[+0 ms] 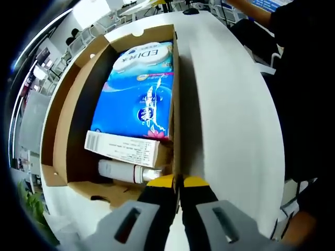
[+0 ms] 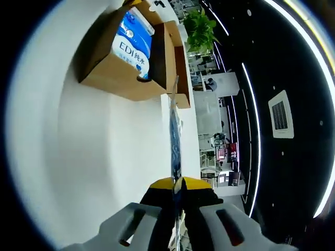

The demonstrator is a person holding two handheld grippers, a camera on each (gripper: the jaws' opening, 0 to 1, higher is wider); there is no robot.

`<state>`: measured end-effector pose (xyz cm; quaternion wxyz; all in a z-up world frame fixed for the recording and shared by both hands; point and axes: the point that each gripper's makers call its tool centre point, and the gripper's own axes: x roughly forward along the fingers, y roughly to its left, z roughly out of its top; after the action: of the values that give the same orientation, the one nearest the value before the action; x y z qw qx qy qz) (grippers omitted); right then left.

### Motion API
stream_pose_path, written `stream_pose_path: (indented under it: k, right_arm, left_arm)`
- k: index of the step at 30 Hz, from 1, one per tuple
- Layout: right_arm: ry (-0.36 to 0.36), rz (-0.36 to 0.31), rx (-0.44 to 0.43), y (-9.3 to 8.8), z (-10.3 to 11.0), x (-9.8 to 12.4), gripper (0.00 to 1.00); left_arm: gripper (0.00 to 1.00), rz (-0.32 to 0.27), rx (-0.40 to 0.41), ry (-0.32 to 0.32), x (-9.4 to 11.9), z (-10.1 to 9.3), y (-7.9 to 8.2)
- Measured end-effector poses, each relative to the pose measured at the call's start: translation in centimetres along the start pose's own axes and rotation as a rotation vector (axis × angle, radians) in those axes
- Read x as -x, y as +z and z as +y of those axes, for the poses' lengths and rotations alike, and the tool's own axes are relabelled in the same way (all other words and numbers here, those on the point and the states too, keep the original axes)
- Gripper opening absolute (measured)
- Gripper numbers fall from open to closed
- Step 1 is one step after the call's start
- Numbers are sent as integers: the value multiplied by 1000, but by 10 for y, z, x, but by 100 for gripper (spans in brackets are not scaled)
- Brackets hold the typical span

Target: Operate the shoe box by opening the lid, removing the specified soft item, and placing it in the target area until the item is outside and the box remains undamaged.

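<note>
In the left gripper view, the left claw [image 1: 178, 183] sits nearest the lens, its yellow-tipped jaws pressed together on the cardboard wall of the shoe box [image 1: 175, 104] just ahead of it. The box stands open on the white desk [image 1: 230, 115], its lid flap [image 1: 52, 120] folded out on the far side from the claw's grip. Inside, closest to the claw, lies a white bottle [image 1: 128, 171] on its side; just beyond it rests a small white carton [image 1: 123, 149] with printed text, and past that a blue soft tissue pack [image 1: 138, 94] takes up most of the box's length.

In the right gripper view, the right claw [image 2: 176, 184] is closed on a thin flat packet [image 2: 175, 141] seen edge-on, rising straight ahead from between its jaws. Well beyond its tips stands the shoe box on the desk, the blue pack still inside it. A potted plant [image 2: 201, 29] stands farther off, past the box.
</note>
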<state>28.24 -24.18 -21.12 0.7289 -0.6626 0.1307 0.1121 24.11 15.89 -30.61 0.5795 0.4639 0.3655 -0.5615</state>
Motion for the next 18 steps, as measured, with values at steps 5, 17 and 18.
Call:
stream_pose_path:
  k: [5,17,18]
  right_arm:
    - [23,-1,10,-7,11,-9,1]
    - [103,-1,15,-18,43,-31,1]
    - [111,-3,15,-18,45,-32,1]
  left_arm:
    - [3,3,8,4,0,0,0]
    - [2,2,17,6,-1,-1,0]
    - [2,3,17,5,0,-1,0]
